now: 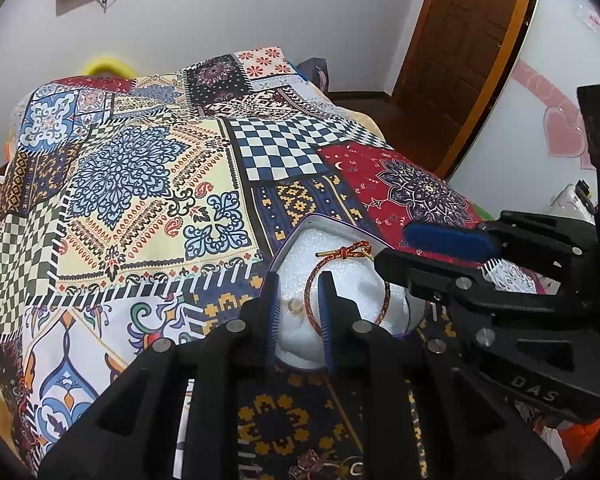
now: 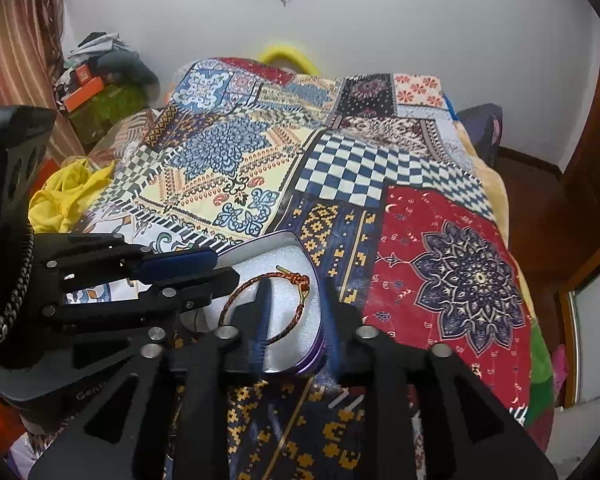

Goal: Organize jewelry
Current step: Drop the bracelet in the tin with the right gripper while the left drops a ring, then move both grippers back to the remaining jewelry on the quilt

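A heart-shaped purple tin (image 1: 300,227) with white foam lining lies open on the patterned bedspread. A red braided cord bracelet (image 1: 342,254) with a gold clasp lies on the foam; it also shows in the right wrist view (image 2: 256,280). My left gripper (image 1: 298,304) is open, its fingers straddling the bracelet's left side and a small gold piece (image 1: 294,307). My right gripper (image 2: 296,312) is open over the tin (image 2: 276,242), one finger inside the bracelet loop, the other by the tin's right edge. It enters the left wrist view (image 1: 432,248) from the right.
The patchwork bedspread (image 1: 148,184) covers the bed. A yellow cloth (image 2: 66,196) lies at the bed's left edge, with boxes and clutter (image 2: 92,84) behind. A wooden door (image 1: 460,52) stands at the right. A yellow ring (image 2: 286,54) shows behind the bed.
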The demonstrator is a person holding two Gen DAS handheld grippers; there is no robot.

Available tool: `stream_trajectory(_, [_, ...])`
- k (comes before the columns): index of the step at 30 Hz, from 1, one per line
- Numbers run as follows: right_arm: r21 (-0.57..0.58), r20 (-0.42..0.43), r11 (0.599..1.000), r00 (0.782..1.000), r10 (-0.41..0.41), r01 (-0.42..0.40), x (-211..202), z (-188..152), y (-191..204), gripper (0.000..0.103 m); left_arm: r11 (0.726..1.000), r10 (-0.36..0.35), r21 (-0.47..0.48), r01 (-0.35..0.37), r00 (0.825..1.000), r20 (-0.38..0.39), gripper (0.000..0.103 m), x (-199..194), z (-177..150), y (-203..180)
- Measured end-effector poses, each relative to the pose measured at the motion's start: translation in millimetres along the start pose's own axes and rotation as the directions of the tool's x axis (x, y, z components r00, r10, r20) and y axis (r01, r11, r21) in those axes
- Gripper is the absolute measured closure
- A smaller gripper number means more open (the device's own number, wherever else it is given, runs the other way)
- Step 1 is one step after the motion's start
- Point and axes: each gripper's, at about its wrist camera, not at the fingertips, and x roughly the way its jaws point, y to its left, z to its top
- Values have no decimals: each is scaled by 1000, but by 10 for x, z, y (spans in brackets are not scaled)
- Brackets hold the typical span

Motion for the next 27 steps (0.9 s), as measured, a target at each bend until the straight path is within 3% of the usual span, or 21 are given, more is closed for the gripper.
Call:
stream_trajectory(3, [-3,25,1000,1000,-10,10,-84,2,11,69,1000,1,-4,-1,1000,13,85,-95,-6,-4])
stream_trajectory(14, [2,95,1000,995,-28,28,-471,-2,86,69,1000,8,4,-8,996,90,83,-632,-32,-79])
stream_trajectory(27, [23,172,999,984,-38,34,-941,-179,286,68,999,48,10,-51,985,167,59,-1291,-317,-187])
